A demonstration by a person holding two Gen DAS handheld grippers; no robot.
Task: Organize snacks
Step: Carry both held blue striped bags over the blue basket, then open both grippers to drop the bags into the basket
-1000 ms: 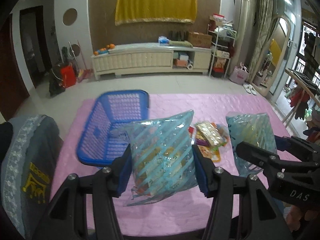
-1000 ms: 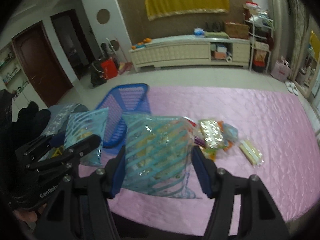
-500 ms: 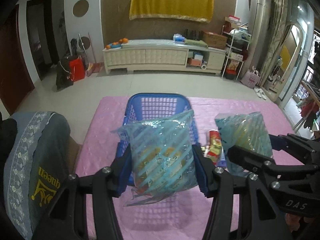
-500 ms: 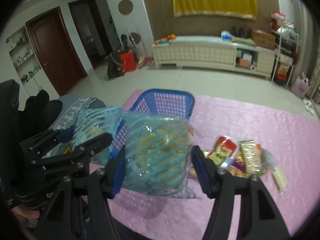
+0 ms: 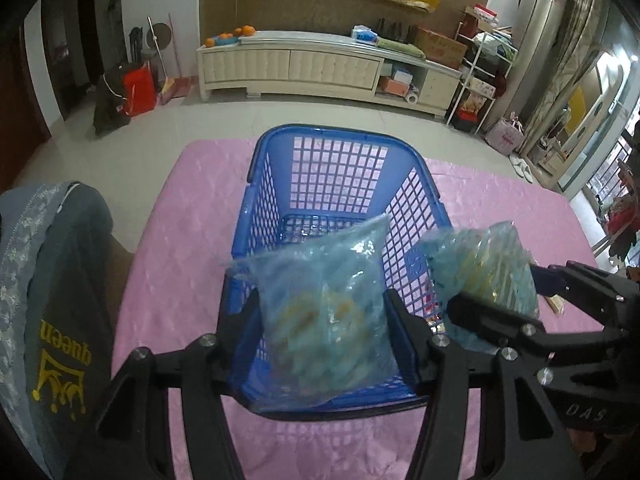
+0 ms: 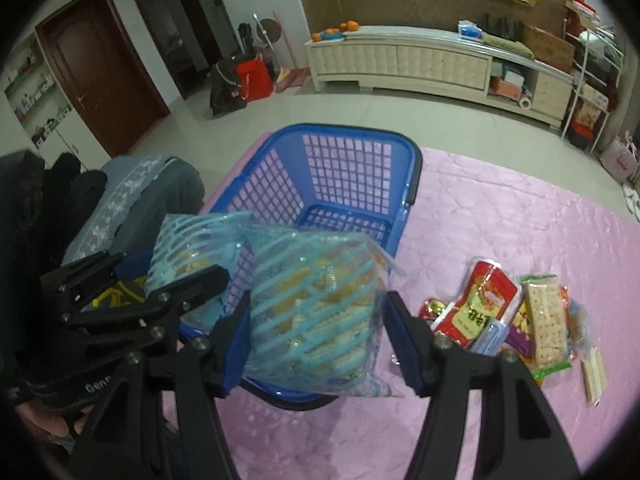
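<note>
Both-handed, each tool (image 5: 322,320) (image 6: 316,320) level, clamping a striped bag (image 5: 326,312) over basket (image 5: 340,168)

Basket (image 5: 336,184) sits on the table (image 5: 500,216), toward its left end; the chair back (image 5: 60,280) is left of the basket, just off the table edge. Two snack bags held up at the basket's near end: left bag (image 5: 324,320) w/ the left gripper (image 5: 324,328) over its near rim, right bag (image 6: 316,304) w/ the right gripper (image 6: 316,320) beside it, toward the basket's right wall. Snack pile (image 6: 516,316) lies on the table right of the basket, near but apart; TV cabinet (image 5: 320,68) stands well behind the basket against the far wall.
</note>
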